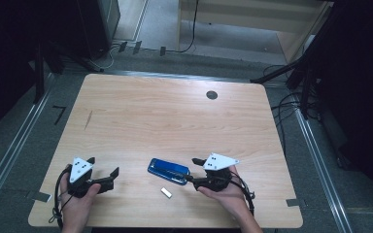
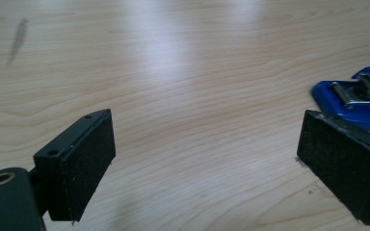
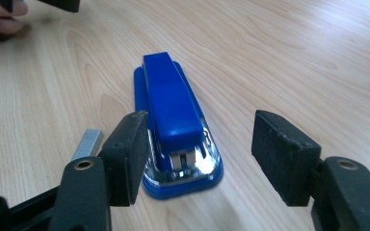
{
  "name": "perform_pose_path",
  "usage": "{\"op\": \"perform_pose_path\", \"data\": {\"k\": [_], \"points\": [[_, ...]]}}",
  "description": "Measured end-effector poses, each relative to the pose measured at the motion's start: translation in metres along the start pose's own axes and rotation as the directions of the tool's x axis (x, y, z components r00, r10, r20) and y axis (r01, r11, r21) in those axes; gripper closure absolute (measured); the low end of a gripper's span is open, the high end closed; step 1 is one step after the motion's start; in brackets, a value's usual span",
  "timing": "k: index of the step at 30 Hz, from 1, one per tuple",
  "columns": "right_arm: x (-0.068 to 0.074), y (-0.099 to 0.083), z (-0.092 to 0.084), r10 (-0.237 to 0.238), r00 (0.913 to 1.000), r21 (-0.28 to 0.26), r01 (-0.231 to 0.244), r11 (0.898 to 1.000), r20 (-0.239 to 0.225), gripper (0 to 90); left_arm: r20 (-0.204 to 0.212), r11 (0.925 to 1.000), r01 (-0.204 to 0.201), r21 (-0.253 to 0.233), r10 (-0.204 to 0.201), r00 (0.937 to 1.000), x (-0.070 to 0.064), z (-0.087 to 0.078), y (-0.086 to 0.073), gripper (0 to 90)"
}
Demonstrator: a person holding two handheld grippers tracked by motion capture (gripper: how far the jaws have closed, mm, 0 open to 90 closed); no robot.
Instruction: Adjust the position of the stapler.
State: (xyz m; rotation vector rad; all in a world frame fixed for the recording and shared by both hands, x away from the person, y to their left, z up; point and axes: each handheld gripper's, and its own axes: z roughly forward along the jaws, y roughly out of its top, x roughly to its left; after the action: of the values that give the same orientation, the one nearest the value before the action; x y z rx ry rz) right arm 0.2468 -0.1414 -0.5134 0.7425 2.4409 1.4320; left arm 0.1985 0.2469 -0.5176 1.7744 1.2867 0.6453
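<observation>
On the pale wood table — stapler at 6 o'clock | staple strip just beside | left gripper gaping, empty | right gripper parted, stapler between, unpressed | grey floor around.

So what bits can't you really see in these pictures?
- Blue plastic stapler: cut off by the left gripper view's right edge and the black jaw.
- Small silver strip of staples: partly behind the jaw in the right gripper view; a tiny pale block in the high view.
- Person's hand: cropped at the corner.
</observation>
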Motion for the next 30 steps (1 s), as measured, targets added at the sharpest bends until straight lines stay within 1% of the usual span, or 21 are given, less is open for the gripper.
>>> {"op": "perform_pose_path", "data": {"k": [3,5,6,8,9,10,12,13,15,18,19,20,21,22,23,25,26,27,29,30], "points": [[0.003,-0.008,-0.005,0.038,0.9988,0.0,-0.038,0.999,0.032,35.9,0.044,0.9999,-0.012,0.002,0.012,0.999,-0.012,0.006,0.003,8.4],[0.004,-0.012,-0.008,0.059,0.997,-0.001,-0.059,0.998,0.049,35.9,0.058,0.9997,-0.022,0.003,0.022,0.9981,-0.021,0.01,0.006,15.7],[0.004,-0.014,-0.01,0.071,0.9958,-0.003,-0.071,0.997,0.058,35.9,0.065,0.9995,-0.031,0.009,0.03,0.9974,-0.025,0.012,0.007,17.3],[0.005,-0.018,-0.013,0.097,0.9924,-0.011,-0.097,0.995,0.075,36.2,0.073,0.9988,-0.047,0.011,0.046,0.9963,-0.033,0.017,0.008,28.2],[0.005,-0.019,-0.015,0.111,0.9904,-0.012,-0.11,0.994,0.083,36.7,0.09,0.9984,-0.054,0.013,0.053,0.9945,-0.037,0.02,0.009,33.4],[0.005,-0.021,-0.016,0.12,0.9891,-0.016,-0.119,0.993,0.085,37.8,0.098,0.9982,-0.058,0.014,0.056,0.9936,-0.04,0.022,0.009,37.9],[0.006,-0.024,-0.018,0.148,0.9855,-0.026,-0.146,0.989,0.084,39.6,0.135,0.9975,-0.066,0.026,0.062,0.9889,-0.045,0.028,0.009,45.3],[0.006,-0.025,-0.018,0.15,0.9851,-0.028,-0.148,0.989,0.084,40.3,0.148,0.9964,-0.078,0.035,0.072,0.9864,-0.048,0.032,0.01,48.9],[0.008,-0.027,-0.019,0.147,0.9855,-0.03,-0.145,0.989,0.085,42.7,0.163,0.9953,-0.084,0.048,0.075,0.9837,-0.053,0.038,0.01,55.8],[0.01,-0.03,-0.017,0.158,0.9835,-0.026,-0.157,0.987,0.088,46.9,0.176,0.992,-0.102,0.074,0.088,0.9805,-0.06,0.047,0.012,65.4],[0.01,-0.03,-0.016,0.158,0.9831,-0.022,-0.157,0.987,0.092,48.2,0.192,0.9914,-0.104,0.079,0.087,0.9774,-0.062,0.049,0.012,69.1],[0.011,-0.031,-0.016,0.165,0.9811,-0.016,-0.164,0.986,0.101,49.7,0.201,0.9906,-0.108,0.085,0.089,0.9755,-0.065,0.05,0.012,71.5],[0.01,-0.031,-0.015,0.169,0.9805,-0.014,-0.168,0.986,0.101,52.7,0.207,0.989,-0.116,0.092,0.095,0.9737,-0.067,0.051,0.012,74.5],[0.01,-0.031,-0.014,0.183,0.9787,-0.014,-0.183,0.983,0.093,55.2,0.218,0.9875,-0.126,0.095,0.102,0.9705,-0.069,0.052,0.012,77.5],[0.01,-0.032,-0.013,0.193,0.9774,-0.012,-0.193,0.981,0.085,57.1,0.236,0.9861,-0.136,0.095,0.11,0.9655,-0.07,0.053,0.013,80.1],[0.01,-0.033,-0.011,0.2,0.9752,-0.006,-0.201,0.98,0.094,60.1,0.243,0.9831,-0.153,0.101,0.125,0.962,-0.072,0.055,0.014,85.7],[0.01,-0.033,-0.011,0.209,0.9734,-0.004,-0.209,0.978,0.094,62.1,0.248,0.9812,-0.164,0.102,0.135,0.9593,-0.072,0.057,0.015,88.0],[0.009,-0.033,-0.011,0.224,0.9707,-0.013,-0.223,0.975,0.088,63.1,0.254,0.9799,-0.171,0.102,0.141,0.9569,-0.072,0.058,0.015,90.0],[0.01,-0.033,-0.011,0.237,0.9669,-0.039,-0.235,0.971,0.093,65.7,0.272,0.9792,-0.179,0.096,0.147,0.9511,-0.073,0.059,0.017,90.0],[0.01,-0.032,-0.011,0.239,0.9666,-0.043,-0.236,0.971,0.092,66.0,0.285,0.9761,-0.196,0.094,0.162,0.9448,-0.075,0.06,0.018,90.0]]}}
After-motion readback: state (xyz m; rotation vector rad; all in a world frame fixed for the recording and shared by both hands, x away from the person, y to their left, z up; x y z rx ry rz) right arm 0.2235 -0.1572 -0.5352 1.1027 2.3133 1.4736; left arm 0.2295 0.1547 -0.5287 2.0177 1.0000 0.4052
